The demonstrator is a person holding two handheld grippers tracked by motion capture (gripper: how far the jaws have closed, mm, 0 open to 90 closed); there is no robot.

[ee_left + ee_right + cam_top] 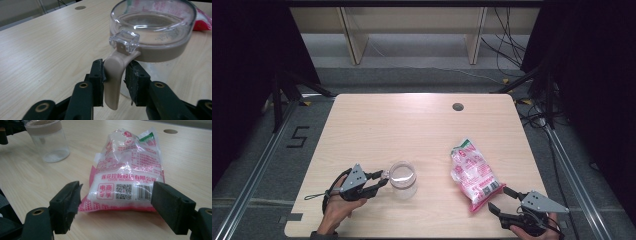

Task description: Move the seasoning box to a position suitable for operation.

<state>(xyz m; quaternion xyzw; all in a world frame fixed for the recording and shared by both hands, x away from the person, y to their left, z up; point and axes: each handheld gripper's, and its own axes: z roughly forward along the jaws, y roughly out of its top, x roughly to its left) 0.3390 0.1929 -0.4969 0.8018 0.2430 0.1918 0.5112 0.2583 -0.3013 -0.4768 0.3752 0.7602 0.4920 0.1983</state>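
Observation:
A clear jar with a beige collar and a clear lid stands on the near-left part of the wooden table. My left gripper reaches it from the left. Its jaws straddle the jar's beige latch tab; the left pad lies against the tab, while a narrow gap shows at the right pad. A pink-and-white bag of white grains lies flat to the right. My right gripper stands wide open just short of the bag's near end, touching nothing.
A round cable hole sits near the table's far edge. The jar holds a little white residue at its bottom. A person's hands hold both grippers at the near table edge. Dark stands and cables flank the table.

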